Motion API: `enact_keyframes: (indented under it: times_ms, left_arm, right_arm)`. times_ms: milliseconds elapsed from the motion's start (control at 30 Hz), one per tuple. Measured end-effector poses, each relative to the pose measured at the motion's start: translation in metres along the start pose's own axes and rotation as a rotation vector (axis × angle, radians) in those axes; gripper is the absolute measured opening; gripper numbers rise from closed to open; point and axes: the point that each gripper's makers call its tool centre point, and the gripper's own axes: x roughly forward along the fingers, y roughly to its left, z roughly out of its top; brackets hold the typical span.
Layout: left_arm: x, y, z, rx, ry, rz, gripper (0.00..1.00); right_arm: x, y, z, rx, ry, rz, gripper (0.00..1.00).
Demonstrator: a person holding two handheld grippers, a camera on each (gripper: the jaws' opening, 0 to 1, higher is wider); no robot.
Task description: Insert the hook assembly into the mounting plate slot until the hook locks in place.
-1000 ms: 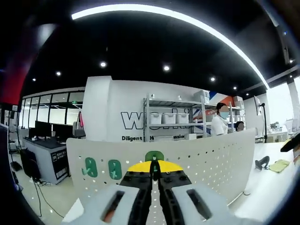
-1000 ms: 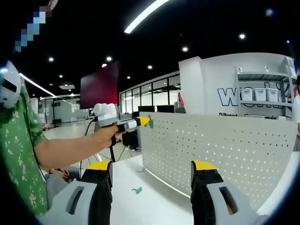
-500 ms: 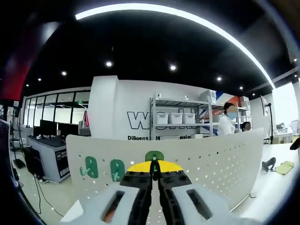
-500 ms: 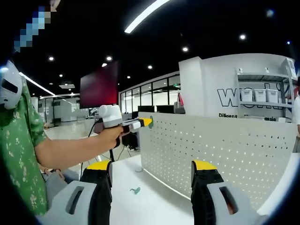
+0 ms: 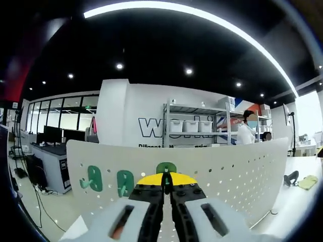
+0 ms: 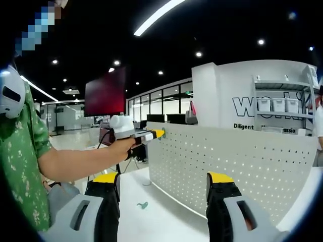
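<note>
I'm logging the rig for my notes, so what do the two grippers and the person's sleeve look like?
Each gripper has light grey bodies with slot-shaped cutouts, black jaws and yellow tips: the left gripper in its own view, the right gripper in its own. Seen from the right gripper view, the left one has a white housing and a yellow tip. The person wears a green patterned short sleeve.

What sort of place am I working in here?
Probably an open-plan office or lab: metal shelving with white bins, a desk with dark monitors, and a white perforated pegboard on the table.

Wall point(image 6: 282, 80) lettering: "Diligent" (larger word above half hidden).
</note>
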Motion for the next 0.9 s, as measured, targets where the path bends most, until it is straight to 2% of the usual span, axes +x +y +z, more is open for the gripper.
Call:
enact_keyframes:
  times_ms: [900]
  left_arm:
    - [0.0046, 0.003, -0.0029, 0.024, 0.006, 0.012, 0.03]
  right_arm:
    - [-0.0004, -0.0032, 0.0023, -0.006, 0.002, -0.005, 0.71]
